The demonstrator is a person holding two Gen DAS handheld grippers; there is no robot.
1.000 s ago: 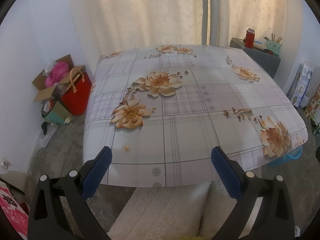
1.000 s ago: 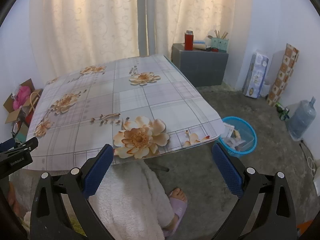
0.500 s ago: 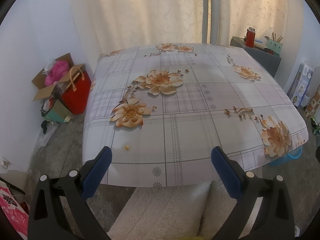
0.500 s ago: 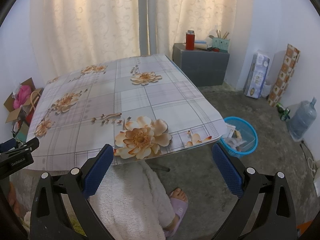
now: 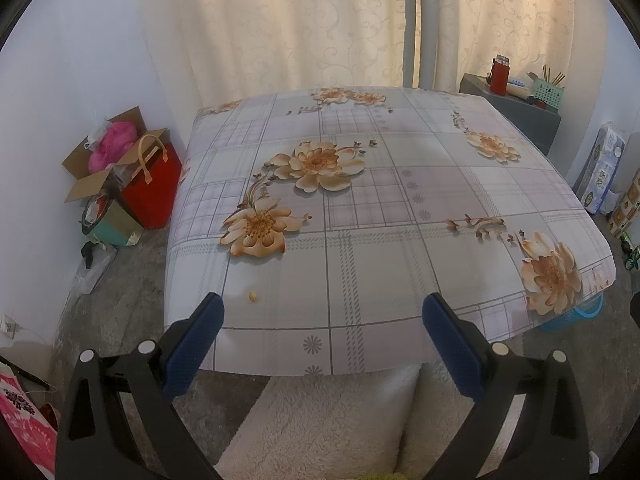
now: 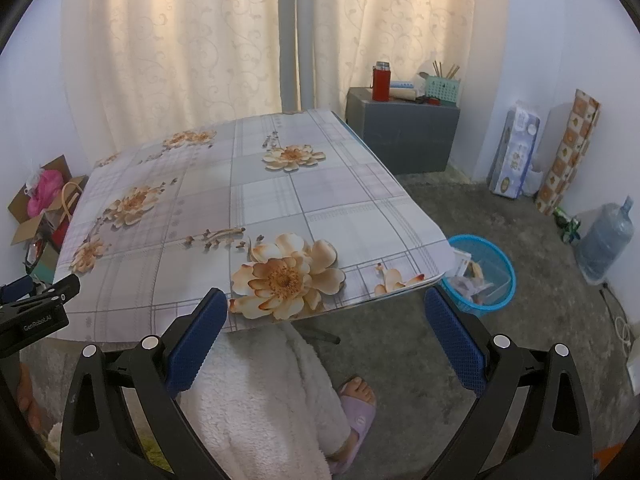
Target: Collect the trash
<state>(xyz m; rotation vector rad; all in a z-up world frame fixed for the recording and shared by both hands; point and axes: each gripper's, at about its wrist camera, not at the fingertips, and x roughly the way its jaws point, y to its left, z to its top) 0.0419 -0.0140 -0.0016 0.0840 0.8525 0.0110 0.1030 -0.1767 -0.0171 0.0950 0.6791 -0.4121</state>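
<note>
Lettering reading "GenRobot.AI" shows in white on the black body of the left gripper point(image 6: 38, 300), seen at the left edge of the right wrist view; no other writing can be read. A blue mesh basket point(image 6: 500, 276) stands on the floor just beside the table's right near corner, with mixed wrappers and scraps inside. An open cardboard box point(image 5: 98, 160) by the left wall holds something pink, and a red bag point(image 5: 154, 188) with tan handles stands beside it. On the grey cabinet point(image 6: 404, 136) stand a red flask point(image 6: 381, 82) and a green holder point(image 6: 442, 87) with sticks in it. A clear water jug point(image 6: 606, 240) sits by the right wall.

The left gripper point(image 5: 320, 324) hangs over the table's near edge, its 2 blue-padded fingers spread wide with nothing between them. The right gripper point(image 6: 326, 320) is equally wide apart and holds nothing, above a white fleece-clad leg point(image 6: 264, 392) and a purple slipper point(image 6: 358, 416).

A small yellowish crumb point(image 5: 253, 297) lies on the flowered tablecloth point(image 5: 360, 200), just beside the left gripper's left fingertip point(image 5: 210, 310).
</note>
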